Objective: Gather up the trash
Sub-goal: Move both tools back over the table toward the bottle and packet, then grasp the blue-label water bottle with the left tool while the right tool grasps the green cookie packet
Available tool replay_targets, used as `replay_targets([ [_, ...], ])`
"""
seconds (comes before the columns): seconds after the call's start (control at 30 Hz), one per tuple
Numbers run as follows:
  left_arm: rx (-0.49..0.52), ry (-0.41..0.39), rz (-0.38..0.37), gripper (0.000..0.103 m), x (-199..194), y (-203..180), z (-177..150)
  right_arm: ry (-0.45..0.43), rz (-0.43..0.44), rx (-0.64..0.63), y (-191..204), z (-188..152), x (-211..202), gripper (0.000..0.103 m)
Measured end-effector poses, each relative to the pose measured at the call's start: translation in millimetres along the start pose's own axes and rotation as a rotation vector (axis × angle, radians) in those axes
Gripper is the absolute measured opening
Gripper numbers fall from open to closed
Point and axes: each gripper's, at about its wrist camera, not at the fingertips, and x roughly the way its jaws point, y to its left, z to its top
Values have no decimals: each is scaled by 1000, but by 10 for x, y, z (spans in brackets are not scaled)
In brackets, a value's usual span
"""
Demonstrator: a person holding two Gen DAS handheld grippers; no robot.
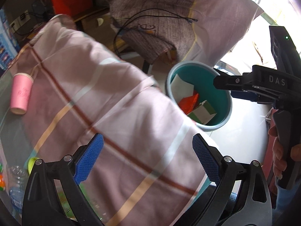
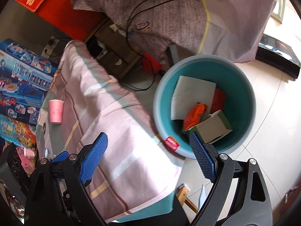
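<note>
**Right wrist view: both grippers empty beside the filled bin**

Right wrist view puts our right gripper (image 2: 148,156) over the edge of the pink checked cloth (image 2: 120,131), its blue pads spread wide with nothing between them. Just beyond the right pad stands the teal bin (image 2: 242,98) on the pale tiled floor (image 2: 272,131). Inside the bin we see a white ribbed sheet (image 2: 190,96), an orange wrapper (image 2: 195,114), a red packet (image 2: 219,98) and a green-and-white carton (image 2: 214,128), all lying against one another. A small red label (image 2: 171,143) sits by the bin's near rim.

From the left wrist view, our left gripper (image 1: 148,158) hovers above the same cloth, pads likewise apart and holding nothing. A pink paper cup (image 1: 20,94) lies on its side on the glass tabletop (image 1: 7,98) left of the cloth, well apart from the bin. A clear plastic bottle (image 1: 17,186) with a yellow-green cap (image 1: 32,163) rests near the lower left. A black cable (image 1: 131,24) trails over the grey woven fabric (image 1: 150,18) behind.
</note>
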Motion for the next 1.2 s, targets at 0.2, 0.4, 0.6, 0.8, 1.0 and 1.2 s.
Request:
replay_targets([
  [0.2,-51,-35,46,96,-308,443,-365,15,6,-77,459,-205,59,85],
  [0.4,-133,-60,81,97,-595,932,-750,51,12,-194,1044,-454,154,87],
  [0.6,-226,-104,110,98,-888,1379,-1161,102,13,-345,1617,-743,269,88],
  [0.8,-286,-126,142,99,-1077,1724,-1468,178,4,-486,2053,-1058,467,88],
  [1.0,-302,-119,180,99,-1142,2000,-1718,266,-17,-628,2375,-1348,718,88],
  [1.2,-301,-107,201,99,-1138,2245,-1883,338,-89,-814,2629,-1613,941,88],
])
